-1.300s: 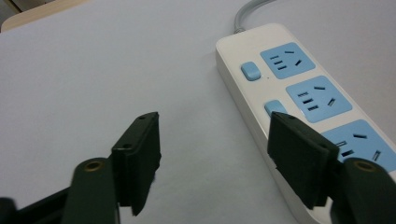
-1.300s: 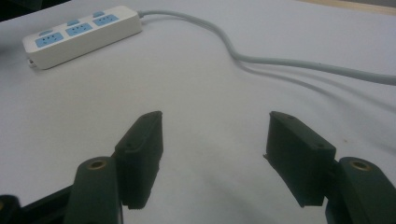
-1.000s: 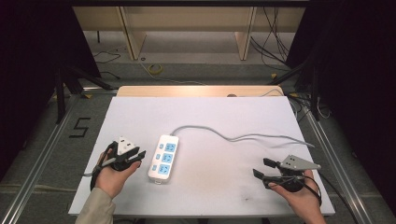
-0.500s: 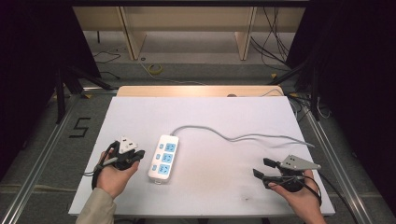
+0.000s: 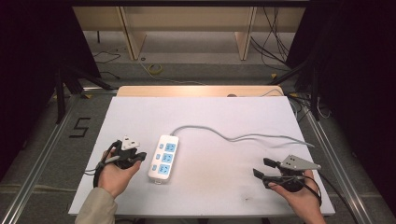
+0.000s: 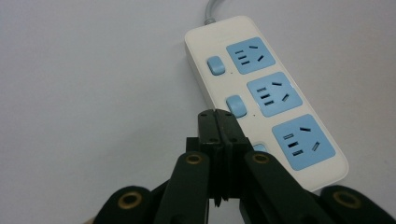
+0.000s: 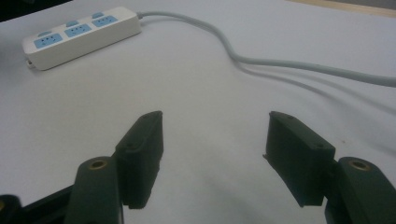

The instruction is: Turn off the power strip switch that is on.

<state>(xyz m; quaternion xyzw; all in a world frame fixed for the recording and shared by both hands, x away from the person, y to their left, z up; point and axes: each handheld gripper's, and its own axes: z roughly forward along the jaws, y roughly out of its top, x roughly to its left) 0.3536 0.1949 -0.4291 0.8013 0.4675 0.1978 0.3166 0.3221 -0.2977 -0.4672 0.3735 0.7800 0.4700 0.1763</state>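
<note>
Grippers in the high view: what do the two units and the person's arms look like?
Both are black. The left gripper carries a pale plate and a black cable looping by the hand. The right gripper has a grey three-cornered plate and a black cable. Its fingers are flat black blocks with brass-coloured pivots. A beige sleeve covers the left forearm.

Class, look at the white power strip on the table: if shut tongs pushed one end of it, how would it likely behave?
The power strip looks rigid and flat-bottomed, so it would probably slide, not tip or roll. Its smooth casing on the white table suggests easy slipping. The floppy grey cable may drag and swing it round.
</note>
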